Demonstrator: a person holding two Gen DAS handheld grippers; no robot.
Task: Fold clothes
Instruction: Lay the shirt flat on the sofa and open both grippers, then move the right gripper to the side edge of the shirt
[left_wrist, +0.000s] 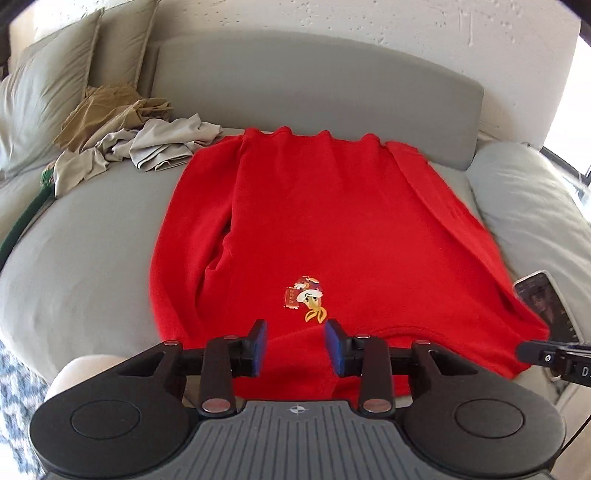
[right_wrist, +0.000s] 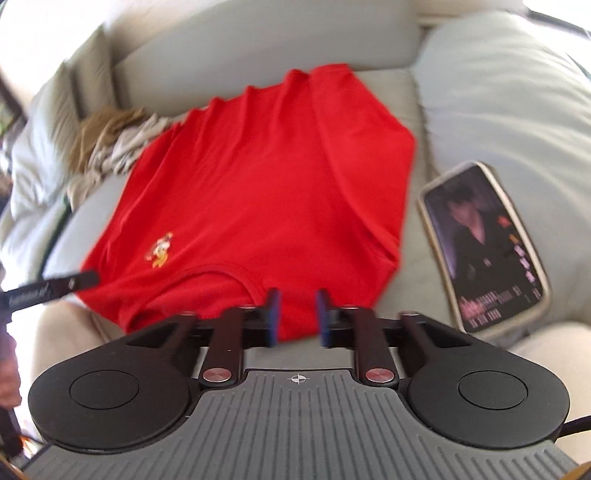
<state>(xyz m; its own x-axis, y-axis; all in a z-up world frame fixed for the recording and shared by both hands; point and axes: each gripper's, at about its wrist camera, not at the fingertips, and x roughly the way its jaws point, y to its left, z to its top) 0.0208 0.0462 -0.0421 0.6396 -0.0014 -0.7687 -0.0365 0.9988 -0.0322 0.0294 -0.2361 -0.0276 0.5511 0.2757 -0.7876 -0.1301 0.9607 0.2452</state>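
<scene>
A red T-shirt (left_wrist: 325, 236) is spread flat on a grey sofa seat (left_wrist: 92, 258), its collar toward the cameras and a small cartoon print (left_wrist: 306, 297) near the collar. A heap of beige and grey clothes (left_wrist: 140, 140) is seen at the far left of the seat, just beside the shirt's far corner. A phone (right_wrist: 484, 243) is laid to the right of the shirt, near a pale cushion (right_wrist: 517, 110). The left gripper (left_wrist: 295, 341) is held over the collar edge, its fingers (left_wrist: 258, 343) parted and nothing gripped. The right gripper (right_wrist: 296, 317) is held with fingers (right_wrist: 274, 317) apart over the shirt's near corner, holding nothing.
</scene>
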